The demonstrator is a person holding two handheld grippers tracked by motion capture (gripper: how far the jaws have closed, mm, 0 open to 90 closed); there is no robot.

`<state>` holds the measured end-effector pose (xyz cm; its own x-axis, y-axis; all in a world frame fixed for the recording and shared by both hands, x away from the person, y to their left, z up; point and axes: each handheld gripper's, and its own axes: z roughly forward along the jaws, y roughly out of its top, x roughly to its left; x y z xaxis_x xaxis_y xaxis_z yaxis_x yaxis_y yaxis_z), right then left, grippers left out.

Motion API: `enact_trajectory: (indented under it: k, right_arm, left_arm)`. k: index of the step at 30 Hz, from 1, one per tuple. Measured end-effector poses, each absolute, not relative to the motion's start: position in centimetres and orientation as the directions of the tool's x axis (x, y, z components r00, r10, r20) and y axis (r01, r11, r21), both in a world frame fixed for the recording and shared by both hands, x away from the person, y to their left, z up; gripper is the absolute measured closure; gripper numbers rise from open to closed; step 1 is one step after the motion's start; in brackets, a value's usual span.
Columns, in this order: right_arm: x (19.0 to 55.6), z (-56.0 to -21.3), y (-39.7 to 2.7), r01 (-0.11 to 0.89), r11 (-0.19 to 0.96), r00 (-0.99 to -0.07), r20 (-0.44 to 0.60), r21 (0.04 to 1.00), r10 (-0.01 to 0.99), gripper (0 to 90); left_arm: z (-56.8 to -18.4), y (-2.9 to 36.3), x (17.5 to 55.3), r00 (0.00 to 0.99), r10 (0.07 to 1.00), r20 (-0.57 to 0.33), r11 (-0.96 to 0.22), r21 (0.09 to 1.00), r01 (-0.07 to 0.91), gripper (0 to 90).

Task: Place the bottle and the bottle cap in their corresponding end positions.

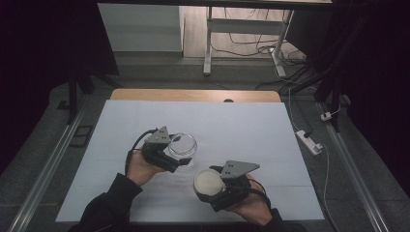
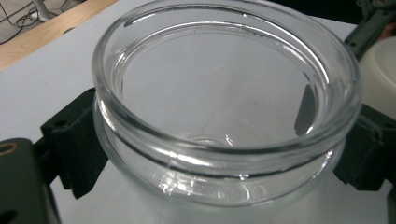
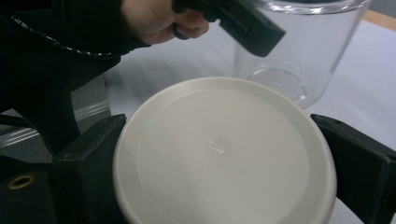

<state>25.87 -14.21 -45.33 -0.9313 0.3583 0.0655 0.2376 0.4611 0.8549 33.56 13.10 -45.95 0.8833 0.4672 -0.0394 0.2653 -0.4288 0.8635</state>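
On the tabletop the jar stands left of centre, clamped from its near left by the left tool, while the lid sits nearer and to its right, apart from it, between the right tool's jaws.

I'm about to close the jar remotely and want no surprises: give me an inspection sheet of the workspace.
Surface: white sheet on a wooden table; no spills seen.
Job's things: clear glass jar, upright, open and empty; cream lid held beside it, not yet on.
Clutter: nothing seen on the sheet.
Grippers: left gripper clamps the jar just under its rim; right gripper clamps the lid by its edge.
Cables: one trails from the left gripper; loose cables and a power strip on the floor.
Surroundings: dark room, white table frame beyond, floor rail on the right.
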Motion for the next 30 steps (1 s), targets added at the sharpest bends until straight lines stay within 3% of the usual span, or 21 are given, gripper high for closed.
enact_trajectory:
  k: [30]
  right_arm:
    - [26.6, -48.5, -11.4, 0.228, 0.501, -0.948, 0.072, 0.835, 0.311, 7.5]
  left_arm:
    - [-46.7, 11.0, 37.4, 0.876, 0.482, -0.02, -0.441, 0.859, 0.262, 7.3]
